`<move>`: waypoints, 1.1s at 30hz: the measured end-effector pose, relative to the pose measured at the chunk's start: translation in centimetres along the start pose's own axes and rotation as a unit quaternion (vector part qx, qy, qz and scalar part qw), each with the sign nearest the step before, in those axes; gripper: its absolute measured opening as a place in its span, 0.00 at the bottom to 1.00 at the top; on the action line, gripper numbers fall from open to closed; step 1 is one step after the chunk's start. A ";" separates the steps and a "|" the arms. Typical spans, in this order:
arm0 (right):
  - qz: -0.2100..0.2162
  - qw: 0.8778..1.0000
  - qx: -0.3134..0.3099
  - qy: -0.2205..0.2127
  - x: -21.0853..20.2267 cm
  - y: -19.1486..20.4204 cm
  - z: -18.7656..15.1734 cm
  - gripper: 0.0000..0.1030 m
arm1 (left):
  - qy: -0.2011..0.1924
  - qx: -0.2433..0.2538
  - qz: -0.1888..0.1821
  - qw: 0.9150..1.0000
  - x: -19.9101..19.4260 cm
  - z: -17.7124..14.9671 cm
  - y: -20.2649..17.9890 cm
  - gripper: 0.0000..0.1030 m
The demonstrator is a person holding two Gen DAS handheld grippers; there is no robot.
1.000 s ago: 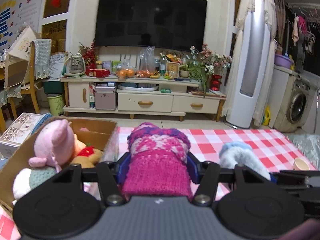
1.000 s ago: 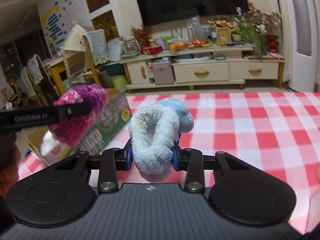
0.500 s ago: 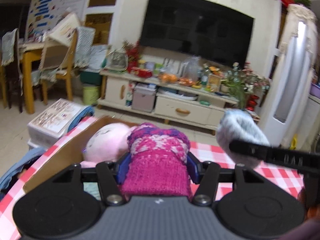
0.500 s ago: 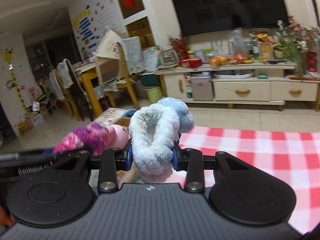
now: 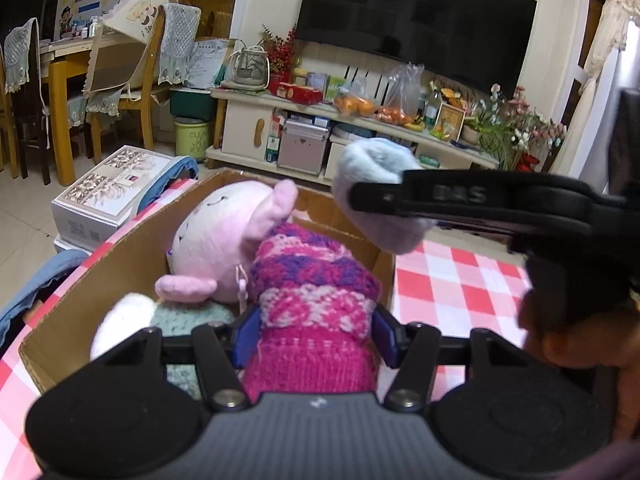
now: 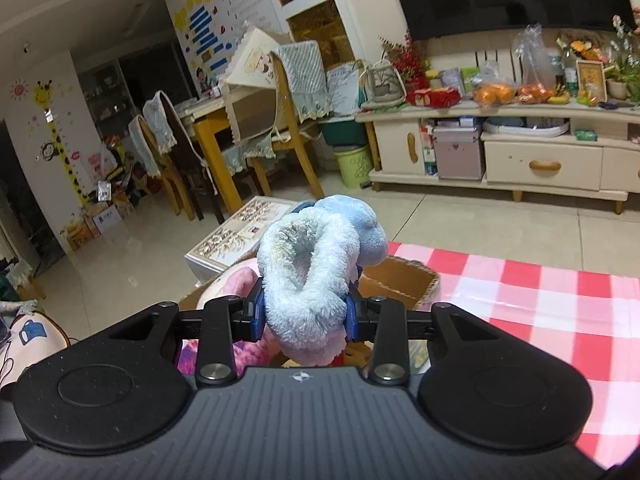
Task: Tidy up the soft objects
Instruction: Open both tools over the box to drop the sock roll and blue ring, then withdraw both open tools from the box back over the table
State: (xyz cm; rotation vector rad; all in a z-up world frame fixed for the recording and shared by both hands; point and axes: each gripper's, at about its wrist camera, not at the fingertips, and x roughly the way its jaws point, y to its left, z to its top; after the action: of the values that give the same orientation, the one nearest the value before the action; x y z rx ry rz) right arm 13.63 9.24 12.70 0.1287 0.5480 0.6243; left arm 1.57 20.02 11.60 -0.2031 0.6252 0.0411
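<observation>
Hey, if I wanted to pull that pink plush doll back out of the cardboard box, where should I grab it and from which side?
Probably the pink plush doll's round head, from above. It lies in the cardboard box, whose walls block a side approach, and the head is its topmost exposed, soft part. The small ear pokes up too, but looks a weaker hold.

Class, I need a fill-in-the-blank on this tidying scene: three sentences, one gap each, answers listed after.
1. The left gripper is shut on a pink and purple knitted ____.
2. The right gripper holds a fluffy slipper coloured light ____.
3. The pink plush lies inside a ____ box.

Missing words: sock; blue; cardboard
</observation>
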 end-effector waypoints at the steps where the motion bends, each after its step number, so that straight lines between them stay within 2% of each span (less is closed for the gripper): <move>1: -0.003 1.000 -0.001 0.005 0.6 -0.1 -0.1 0.47 | 0.001 -0.001 -0.001 1.000 0.0 -0.1 0.0 0.57; 4: -0.016 1.000 -0.007 0.021 2.0 -0.3 -0.4 0.67 | 0.003 0.001 0.001 1.000 -0.2 -0.1 -0.2 0.60; 5: -0.023 1.000 -0.004 0.021 1.9 -0.3 -0.5 0.80 | 0.001 0.003 0.000 1.000 -0.3 -0.1 -0.2 0.63; 7: -0.027 1.000 0.001 0.009 1.3 -0.3 -0.5 0.87 | -0.008 0.009 0.001 1.000 -0.8 -0.1 -0.2 0.71; 9: -0.029 0.999 0.011 -0.005 0.3 -0.6 -0.5 0.96 | -0.017 0.012 0.007 1.000 -1.1 0.0 -0.1 0.83; 11: -0.039 0.999 0.019 -0.018 -0.6 -0.9 -0.3 0.96 | -0.029 0.012 0.006 1.000 -1.7 0.1 0.0 0.84; 14: -0.066 0.996 0.040 -0.042 -2.7 -1.6 -0.6 0.97 | -0.052 0.010 0.010 0.999 -2.5 0.1 0.3 0.95; 17: -0.088 0.992 0.067 -0.057 -5.5 -2.3 -1.7 0.98 | -0.085 0.037 0.042 0.995 -2.9 -0.7 0.0 0.96; 19: -0.102 0.989 0.076 -0.068 -7.4 -2.8 -3.0 0.98 | -0.118 0.055 0.067 0.989 -3.1 -1.2 -0.3 0.96; 21: -0.115 0.987 0.083 -0.069 -9.0 -3.1 -4.5 0.98 | -0.139 0.052 0.064 0.987 -3.0 -1.4 -0.2 0.96; 23: -0.122 0.986 0.096 -0.064 -10.5 -3.6 -6.1 0.98 | -0.135 0.034 0.048 0.989 -2.2 -1.7 0.2 0.96; 25: -0.129 0.984 0.107 -0.058 -11.9 -4.0 -7.8 0.98 | -0.125 0.020 0.048 0.991 -1.3 -2.2 0.1 0.95; 29: -0.146 0.982 0.112 -0.049 -14.1 -4.6 -10.0 0.98 | -0.164 0.021 0.072 0.984 -1.4 -2.9 -1.2 0.94; 31: -0.154 0.981 0.107 -0.046 -15.2 -4.7 -10.9 0.98 | -0.165 0.019 0.078 0.983 -1.3 -2.9 -1.9 0.94; 33: -0.161 0.981 0.101 -0.047 -16.2 -4.6 -11.4 0.98 | -0.160 0.000 0.065 0.985 -1.3 -3.1 -2.8 0.94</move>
State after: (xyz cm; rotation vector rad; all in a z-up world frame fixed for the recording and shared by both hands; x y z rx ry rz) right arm -0.89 -4.47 8.96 0.2548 0.5259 0.2442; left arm -0.98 16.67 10.45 -0.1505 0.3179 0.1958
